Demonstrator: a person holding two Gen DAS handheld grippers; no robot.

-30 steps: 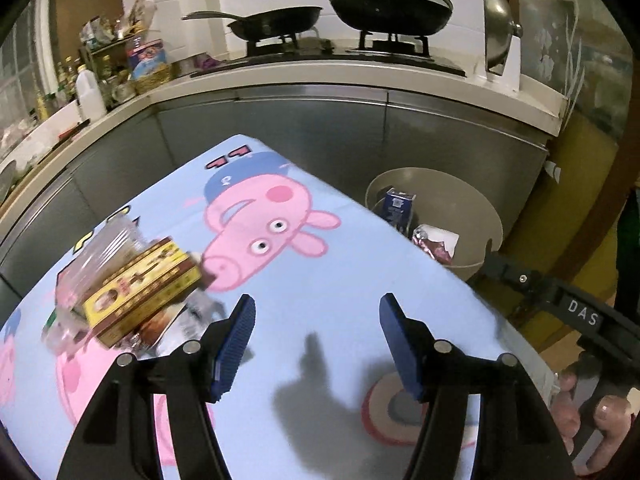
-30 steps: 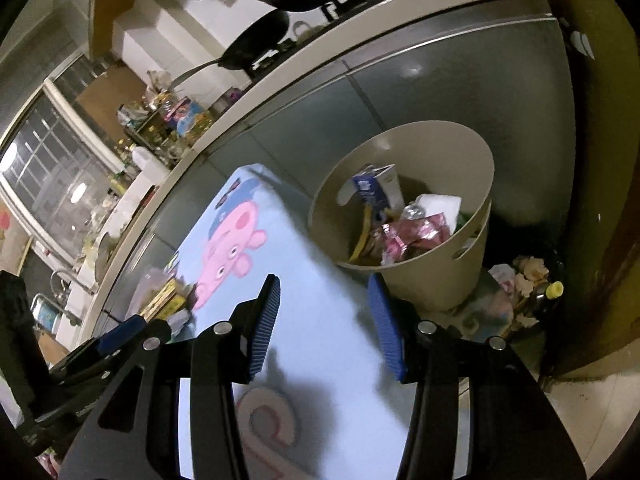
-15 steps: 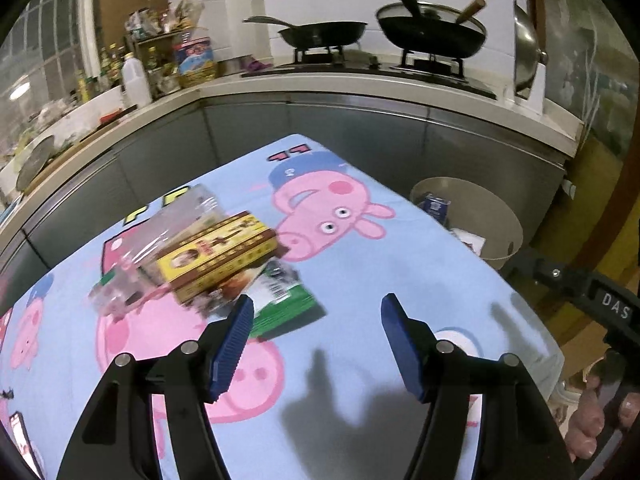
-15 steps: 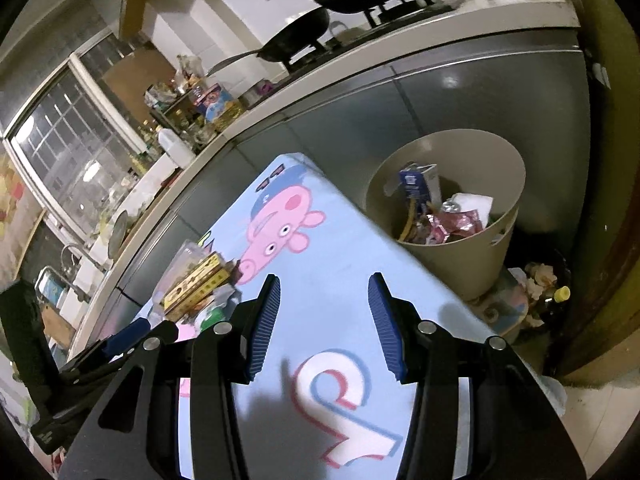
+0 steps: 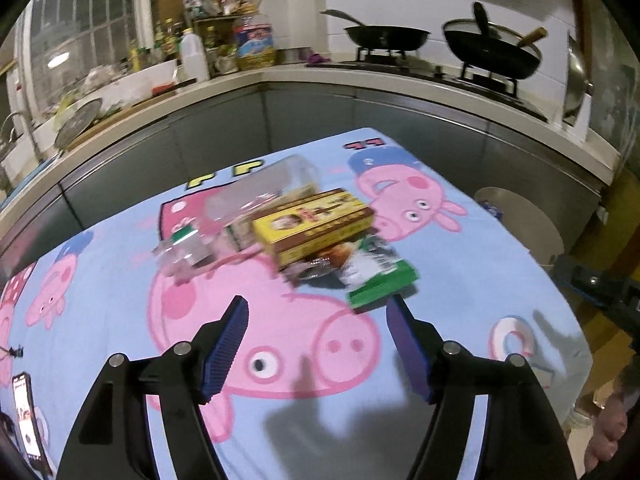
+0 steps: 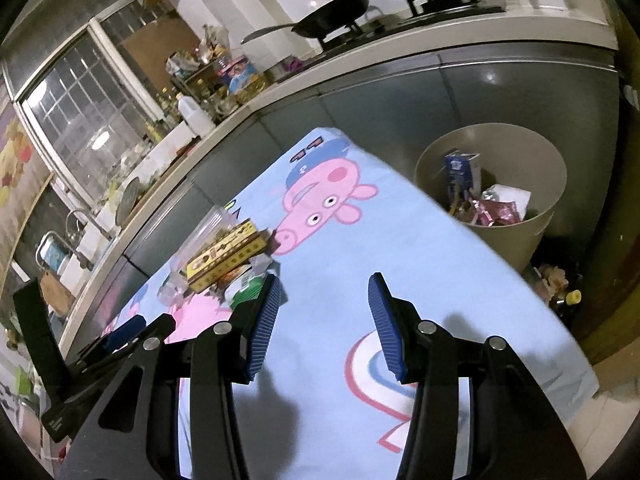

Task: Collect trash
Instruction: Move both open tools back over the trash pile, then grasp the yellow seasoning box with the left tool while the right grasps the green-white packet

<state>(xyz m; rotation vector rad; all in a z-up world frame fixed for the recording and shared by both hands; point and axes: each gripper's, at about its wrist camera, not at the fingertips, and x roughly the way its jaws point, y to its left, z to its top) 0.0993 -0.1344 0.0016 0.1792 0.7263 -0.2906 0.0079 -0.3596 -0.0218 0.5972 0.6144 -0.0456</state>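
Our left gripper [image 5: 316, 344], jaws just widening and empty, faces the pile's green packet [image 5: 380, 280] just ahead; right gripper [image 6: 324, 320] gapes empty beside it

Trash pile [image 5: 296, 236] motion-blurred; bin [image 5: 520, 220] half hidden — table edge

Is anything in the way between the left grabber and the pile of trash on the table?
Nothing visible. The left gripper, jaws just opened wider and empty, faces the trash pile across bare tablecloth.
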